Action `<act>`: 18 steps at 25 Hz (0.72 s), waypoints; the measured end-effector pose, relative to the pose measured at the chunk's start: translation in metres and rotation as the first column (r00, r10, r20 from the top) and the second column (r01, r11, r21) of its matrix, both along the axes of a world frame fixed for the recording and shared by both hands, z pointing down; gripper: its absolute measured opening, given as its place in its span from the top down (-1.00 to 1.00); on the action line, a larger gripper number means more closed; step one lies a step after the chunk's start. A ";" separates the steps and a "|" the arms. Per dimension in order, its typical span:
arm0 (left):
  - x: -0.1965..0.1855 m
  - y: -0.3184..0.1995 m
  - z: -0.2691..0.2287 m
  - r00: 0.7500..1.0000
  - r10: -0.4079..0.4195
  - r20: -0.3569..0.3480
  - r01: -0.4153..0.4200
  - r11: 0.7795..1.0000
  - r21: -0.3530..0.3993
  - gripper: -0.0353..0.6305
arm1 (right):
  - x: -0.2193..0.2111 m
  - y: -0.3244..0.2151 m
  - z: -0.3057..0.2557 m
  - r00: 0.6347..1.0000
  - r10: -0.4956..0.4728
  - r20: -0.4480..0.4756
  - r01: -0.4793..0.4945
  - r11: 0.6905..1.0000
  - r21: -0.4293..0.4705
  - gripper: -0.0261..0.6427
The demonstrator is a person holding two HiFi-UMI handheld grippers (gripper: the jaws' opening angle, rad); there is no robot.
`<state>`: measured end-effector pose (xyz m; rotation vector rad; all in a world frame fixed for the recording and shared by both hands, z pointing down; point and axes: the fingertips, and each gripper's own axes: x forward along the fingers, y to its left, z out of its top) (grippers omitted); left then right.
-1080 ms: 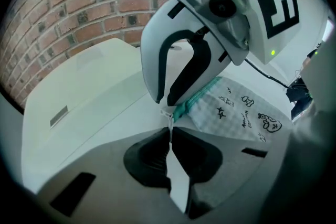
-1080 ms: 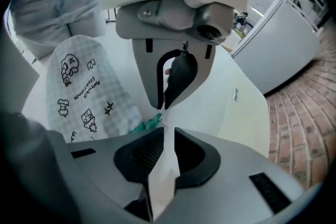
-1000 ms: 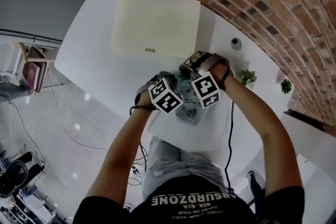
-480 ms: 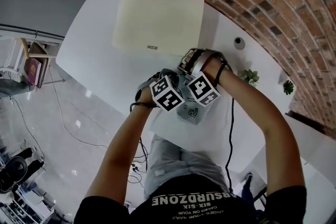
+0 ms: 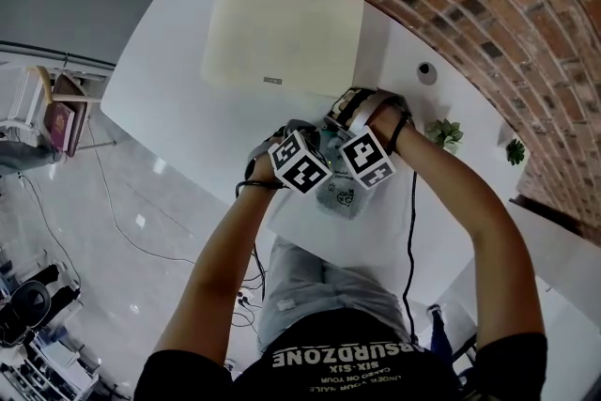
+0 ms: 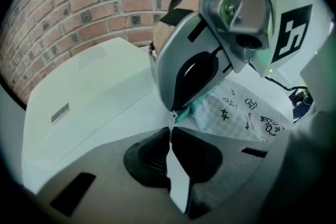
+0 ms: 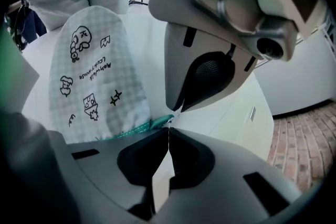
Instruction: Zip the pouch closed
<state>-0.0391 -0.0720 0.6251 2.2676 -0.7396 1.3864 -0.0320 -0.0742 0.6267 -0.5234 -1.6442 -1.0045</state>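
At the table's (image 5: 169,99) near edge, I am clamping the pouch's (image 7: 89,76) corner in my tight-closed left gripper (image 6: 171,131). My right gripper (image 7: 168,134) is just closing onto the teal zip (image 7: 137,129) beside it. I am aiming to pull straight, left anchoring.

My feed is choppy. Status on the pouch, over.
Both shut: left gripper on the pouch at its zip end; right gripper, jaws just closed, on that end too. Rest of pouch lies on table. Nothing in the way.

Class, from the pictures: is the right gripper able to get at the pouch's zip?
Probably yes: the right gripper is right at the zip, jaws just closed on its end; nothing blocks it.
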 end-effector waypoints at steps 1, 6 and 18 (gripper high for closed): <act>0.001 0.001 0.000 1.000 0.004 -0.003 -0.004 1.000 -0.006 0.83 | 0.001 0.001 -0.001 1.000 0.015 0.002 -0.015 1.000 -0.008 0.92; 0.002 0.000 0.000 1.000 0.012 0.001 -0.012 1.000 -0.017 0.83 | 0.004 0.000 -0.002 0.997 0.071 0.009 -0.071 0.997 -0.033 0.92; 0.003 0.002 0.002 1.000 0.002 0.013 -0.002 0.999 -0.042 0.83 | 0.015 0.001 -0.003 0.988 0.151 0.011 -0.151 0.987 -0.061 0.92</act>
